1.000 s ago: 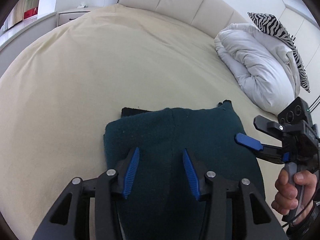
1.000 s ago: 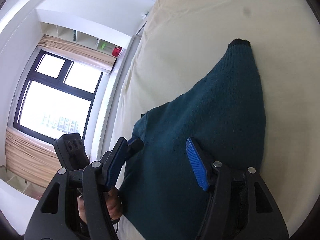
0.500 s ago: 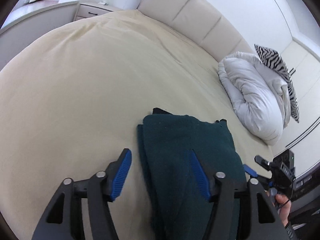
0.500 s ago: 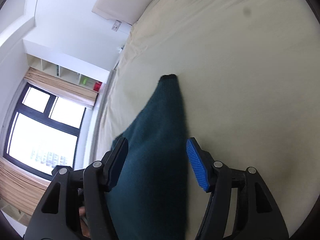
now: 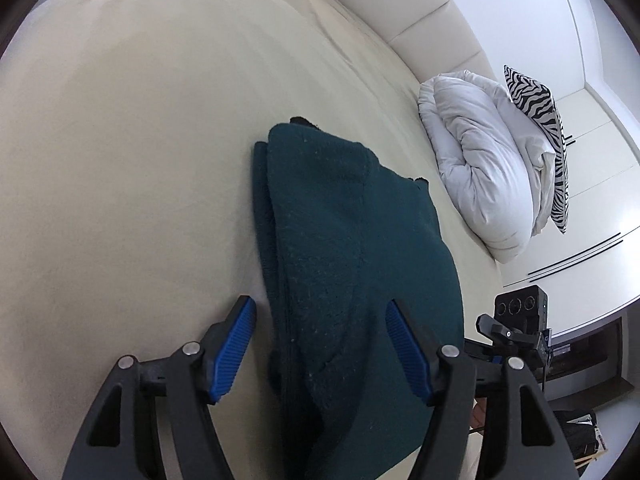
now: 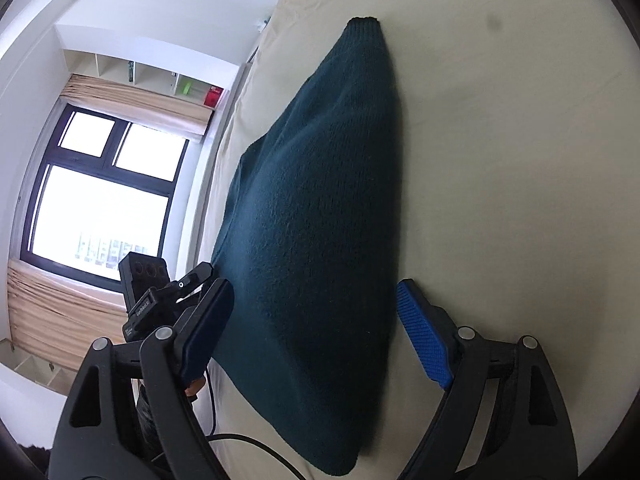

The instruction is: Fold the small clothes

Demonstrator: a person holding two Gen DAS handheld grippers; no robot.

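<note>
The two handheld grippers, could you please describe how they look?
Both the left gripper and the right gripper have black angular frames with silver pivot bolts and two fingers faced with ribbed blue pads. Each carries a black box with three round lenses on top. A black cable trails below the left one.

Both wrist views look down closely along their claws, from opposite sides, sharing the folded teal garment (image 5: 352,264) on the bed (image 5: 132,152).
</note>
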